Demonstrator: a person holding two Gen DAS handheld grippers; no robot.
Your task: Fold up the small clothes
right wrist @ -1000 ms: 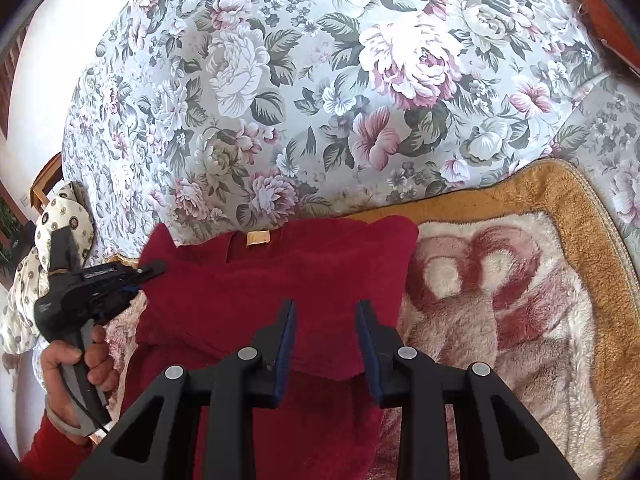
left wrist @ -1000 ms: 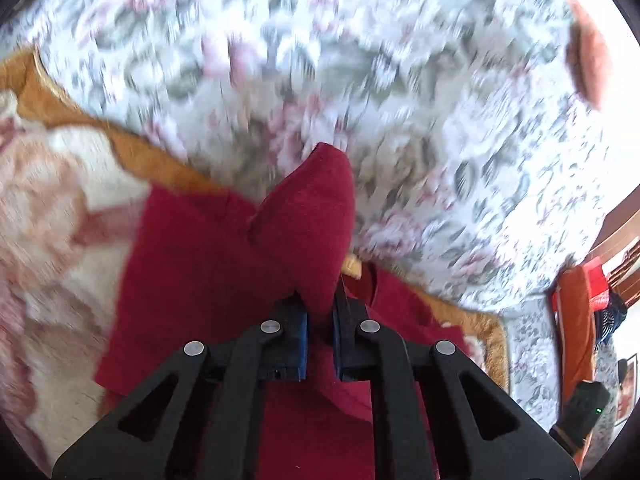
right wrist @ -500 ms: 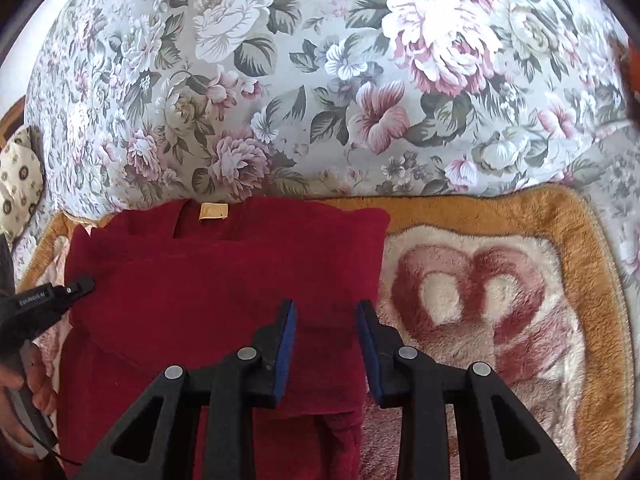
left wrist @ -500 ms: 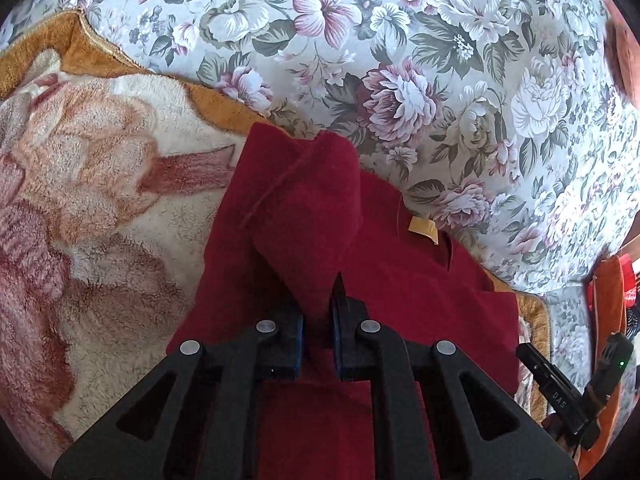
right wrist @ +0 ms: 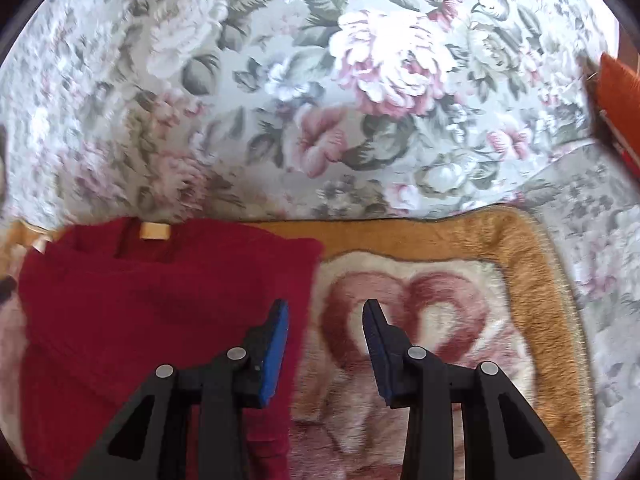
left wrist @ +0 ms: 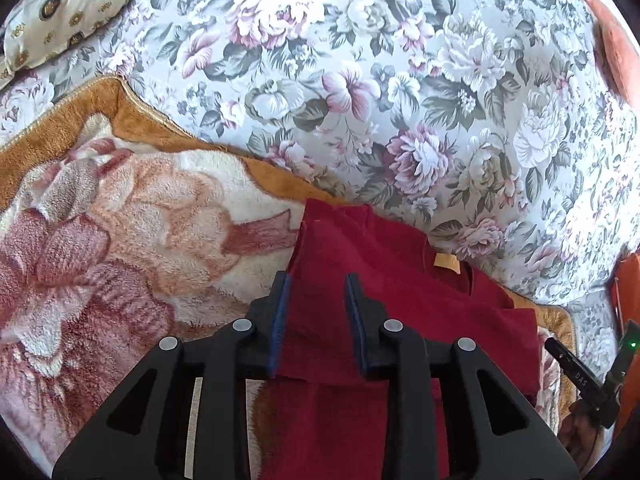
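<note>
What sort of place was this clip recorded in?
Most likely a home bedroom or living room: a red garment lies on a plush blanket spread over a floral-covered bed or sofa, with a patterned cushion at one corner.

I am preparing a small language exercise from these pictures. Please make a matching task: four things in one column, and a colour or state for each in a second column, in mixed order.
Things:
1. red shirt
2. left claw
3. shirt label
4. fleece blanket

Descriptions:
A. open, holding nothing
B. orange border, pink heart pattern
C. small and pale yellow, at the neckline
D. lying partly folded on the blanket

Pairs: 1-D, 2-A, 3-C, 4-B
</note>
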